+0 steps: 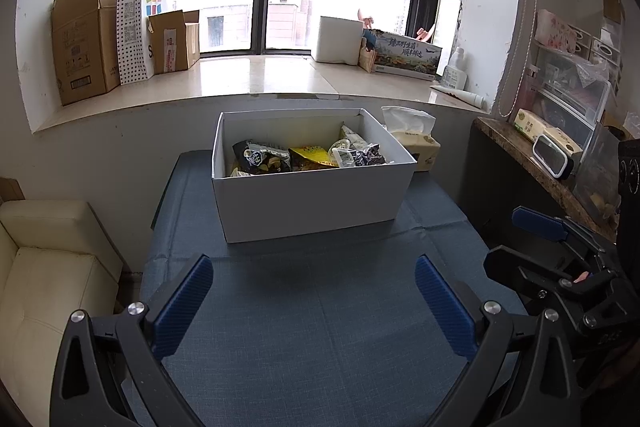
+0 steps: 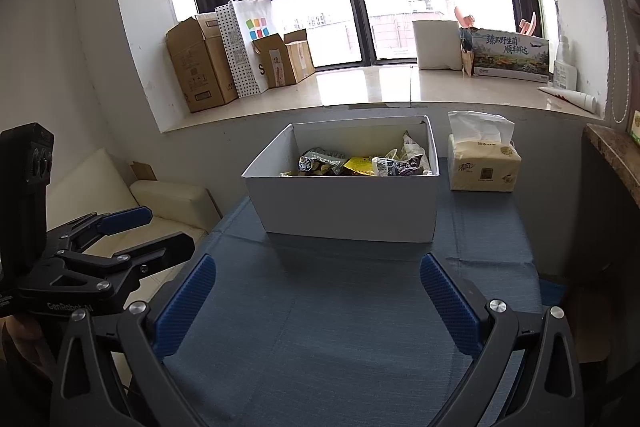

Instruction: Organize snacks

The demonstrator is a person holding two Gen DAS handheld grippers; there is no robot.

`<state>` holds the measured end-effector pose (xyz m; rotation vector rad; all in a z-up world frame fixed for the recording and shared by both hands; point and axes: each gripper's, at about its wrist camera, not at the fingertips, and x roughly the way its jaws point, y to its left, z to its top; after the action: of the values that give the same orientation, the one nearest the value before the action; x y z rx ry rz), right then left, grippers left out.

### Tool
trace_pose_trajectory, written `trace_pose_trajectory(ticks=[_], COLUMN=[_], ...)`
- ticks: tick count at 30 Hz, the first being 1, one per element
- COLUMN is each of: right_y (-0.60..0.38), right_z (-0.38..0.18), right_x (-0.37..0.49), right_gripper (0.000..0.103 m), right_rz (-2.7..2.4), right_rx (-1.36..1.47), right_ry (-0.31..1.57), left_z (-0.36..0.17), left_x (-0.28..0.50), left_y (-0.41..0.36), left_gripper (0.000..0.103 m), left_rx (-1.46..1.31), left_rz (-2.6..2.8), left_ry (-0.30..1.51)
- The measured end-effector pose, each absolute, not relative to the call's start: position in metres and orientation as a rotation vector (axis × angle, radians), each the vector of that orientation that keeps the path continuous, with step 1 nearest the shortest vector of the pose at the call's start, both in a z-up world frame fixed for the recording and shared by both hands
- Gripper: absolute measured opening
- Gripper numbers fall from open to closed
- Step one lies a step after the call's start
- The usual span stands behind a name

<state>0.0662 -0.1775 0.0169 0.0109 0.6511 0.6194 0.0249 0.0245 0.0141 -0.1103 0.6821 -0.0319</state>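
A white box (image 1: 312, 203) of snack packets (image 1: 308, 157) sits on the blue counter (image 1: 320, 327); just behind the box's right corner stands a tissue pack (image 1: 416, 143).

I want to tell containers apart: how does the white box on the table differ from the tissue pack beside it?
The white box is larger, open-topped and holds snack packets; the tissue pack is smaller, tan, printed, with a tissue sticking out. Both stand upright on the blue tablecloth.
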Motion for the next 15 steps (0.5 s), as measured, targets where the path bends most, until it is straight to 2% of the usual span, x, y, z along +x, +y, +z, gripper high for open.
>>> trace_pose_trajectory(ticks=[15], right_y=[-0.1794], right_z=[0.0161], right_x=[0.0669], right_gripper=[0.103], right_rz=[0.612], right_rx=[0.016], right_ry=[0.656], left_z=[0.0133], left_x=[0.0238], left_y=[0.024], left_gripper=[0.103], left_rx=[-0.108], left_rz=[-0.036], left_ry=[0.681])
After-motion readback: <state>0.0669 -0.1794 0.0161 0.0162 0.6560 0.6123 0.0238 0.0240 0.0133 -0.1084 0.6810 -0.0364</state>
